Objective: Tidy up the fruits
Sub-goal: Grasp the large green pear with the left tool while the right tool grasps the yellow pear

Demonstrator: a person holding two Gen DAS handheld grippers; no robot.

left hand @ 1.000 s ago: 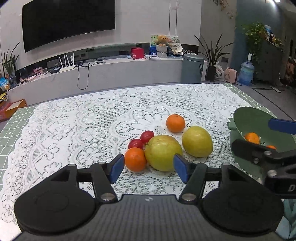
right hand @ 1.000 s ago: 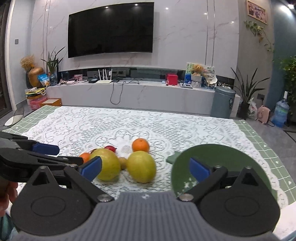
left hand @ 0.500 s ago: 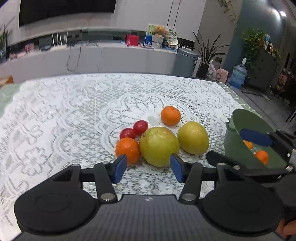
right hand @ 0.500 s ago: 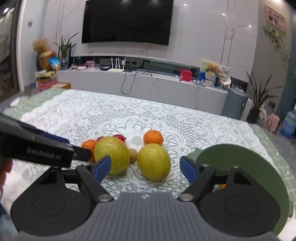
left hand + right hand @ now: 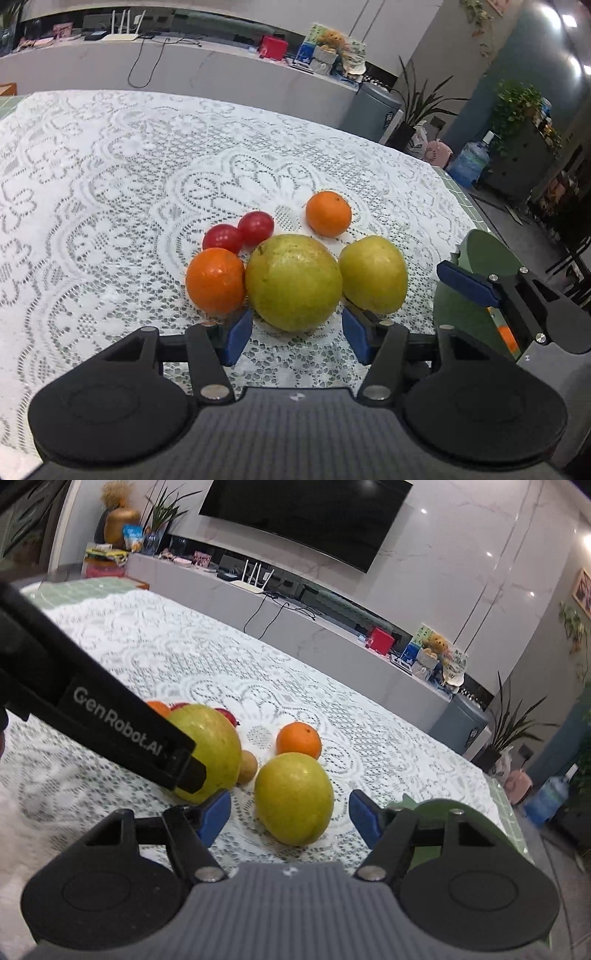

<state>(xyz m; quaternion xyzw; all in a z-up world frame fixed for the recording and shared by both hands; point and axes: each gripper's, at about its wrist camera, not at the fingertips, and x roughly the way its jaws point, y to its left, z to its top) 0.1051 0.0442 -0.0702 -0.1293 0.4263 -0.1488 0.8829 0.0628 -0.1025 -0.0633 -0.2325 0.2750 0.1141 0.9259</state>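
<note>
Fruits: large green pomelo [image 5: 293,282] directly ahead of left gripper [image 5: 297,334], jaws wide, empty. Judged heavy, firm, smooth-skinned; grasp across widest middle.

In the right wrist view, white lettering reading "GenRobot.AI" runs along the black side of the left gripper [image 5: 184,771], which crosses the picture's left part. No other writing can be read in either view.
</note>
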